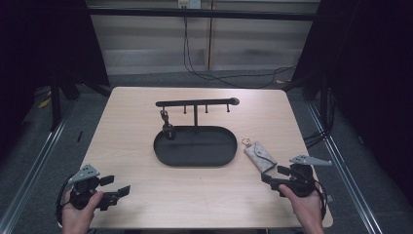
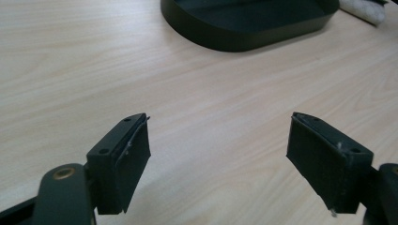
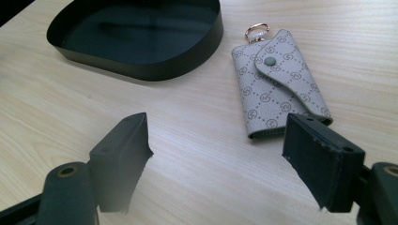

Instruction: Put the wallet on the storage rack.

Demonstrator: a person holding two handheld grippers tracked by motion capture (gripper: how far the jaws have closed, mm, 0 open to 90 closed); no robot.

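Table (image 1: 146, 122): light wood, seen from above, dark floor around it.
Tray (image 1: 195, 146): black oval, mid-table, with an upright post and a crossbar of hooks (image 1: 197, 103) at its far edge.
Hanging item (image 1: 166, 126): small and dark, on the left hook; too small to identify.
Key pouch (image 3: 277, 82): beige, patterned, snapped flap, gold ring; lies flat just right of the tray, near end partly hidden by a jaw.
Left gripper (image 1: 117, 187): near left corner, held in a hand, jaws spread wide, nothing between them.
Right gripper (image 1: 273, 175): near right, jaws spread wide, just short of the pouch.
Hands: cut off at the bottom edge.
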